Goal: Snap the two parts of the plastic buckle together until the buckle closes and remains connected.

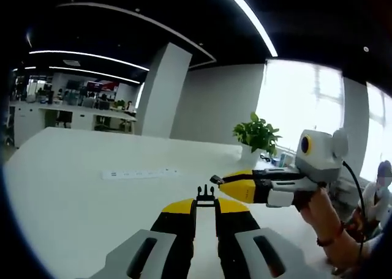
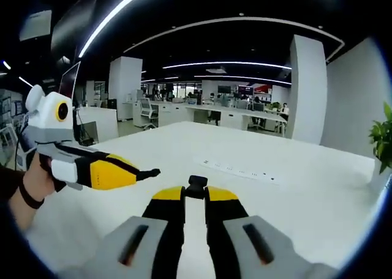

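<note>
I hold one half of the plastic buckle in each pair of tongs, both lifted above the white table (image 1: 73, 205). In the left gripper view, my left gripper (image 1: 206, 207) has its jaws pressed together on the pronged buckle half (image 1: 206, 194), whose dark prongs stand up past the yellow tips. In the right gripper view, my right gripper (image 2: 196, 196) is pinching the socket buckle half (image 2: 196, 185), a small dark block sitting between its tips. Each view also catches the other tongs coming in from the side, tips near but apart from the held piece, so the two halves are not yet joined. I judge this to be the lining-up step just before the snap: next I need to turn the prongs to face the socket's mouth, bring them square, and push straight until they catch. As for containers, the only one is the white pot (image 1: 250, 152) at the table's far edge, holding a leafy green plant (image 1: 257, 134); a white power strip (image 1: 139, 174) lies flat farther back.
</note>
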Demonstrator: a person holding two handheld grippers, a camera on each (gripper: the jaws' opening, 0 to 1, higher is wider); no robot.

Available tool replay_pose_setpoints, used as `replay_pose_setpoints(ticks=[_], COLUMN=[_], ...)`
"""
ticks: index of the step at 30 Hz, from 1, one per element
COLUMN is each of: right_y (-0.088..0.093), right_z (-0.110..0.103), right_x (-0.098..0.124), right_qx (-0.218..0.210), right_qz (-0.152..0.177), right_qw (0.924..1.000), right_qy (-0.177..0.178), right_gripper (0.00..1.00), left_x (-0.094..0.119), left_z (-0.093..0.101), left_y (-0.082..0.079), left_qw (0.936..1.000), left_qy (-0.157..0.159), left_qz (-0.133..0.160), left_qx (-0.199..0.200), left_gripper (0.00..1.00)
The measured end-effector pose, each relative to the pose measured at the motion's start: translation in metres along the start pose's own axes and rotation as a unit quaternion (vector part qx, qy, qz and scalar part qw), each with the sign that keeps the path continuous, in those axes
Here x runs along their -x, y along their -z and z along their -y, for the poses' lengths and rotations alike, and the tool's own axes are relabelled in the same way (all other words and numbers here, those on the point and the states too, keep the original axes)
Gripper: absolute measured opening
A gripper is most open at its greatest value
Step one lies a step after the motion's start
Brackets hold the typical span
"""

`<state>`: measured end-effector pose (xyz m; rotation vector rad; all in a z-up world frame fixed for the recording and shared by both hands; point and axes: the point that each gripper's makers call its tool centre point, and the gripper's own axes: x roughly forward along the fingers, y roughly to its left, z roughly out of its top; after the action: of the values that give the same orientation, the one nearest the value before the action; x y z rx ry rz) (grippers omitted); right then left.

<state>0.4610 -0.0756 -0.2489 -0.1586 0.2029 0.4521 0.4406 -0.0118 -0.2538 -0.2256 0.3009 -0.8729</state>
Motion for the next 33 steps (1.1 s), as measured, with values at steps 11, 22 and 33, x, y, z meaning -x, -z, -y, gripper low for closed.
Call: replay_pose_setpoints(ticks=[11, 22, 33], right_y=[0.002, 0.009, 0.011], right_z=[-0.008, -0.013, -0.025], right_x=[0.018, 0.034, 0.061], right_qx=[0.023, 0.027, 0.026], right_qz=[0.003, 0.004, 0.019], right_qw=[0.9997, 0.9995, 0.9985], right_qy=[-0.009, -0.018, -0.044], right_gripper=[0.11, 0.11, 0.11], left_x=[0.016, 0.032, 0.055], left_z=[0.004, 0.005, 0.017], left_y=[0.005, 0.014, 0.025], left_qw=[0.9999, 0.9996, 0.9993], left_qy=[-0.002, -0.001, 0.009], left_qz=[0.0, -0.005, -0.004], left_qx=[-0.015, -0.028, -0.036], left_gripper=[0.1, 0.1, 0.1])
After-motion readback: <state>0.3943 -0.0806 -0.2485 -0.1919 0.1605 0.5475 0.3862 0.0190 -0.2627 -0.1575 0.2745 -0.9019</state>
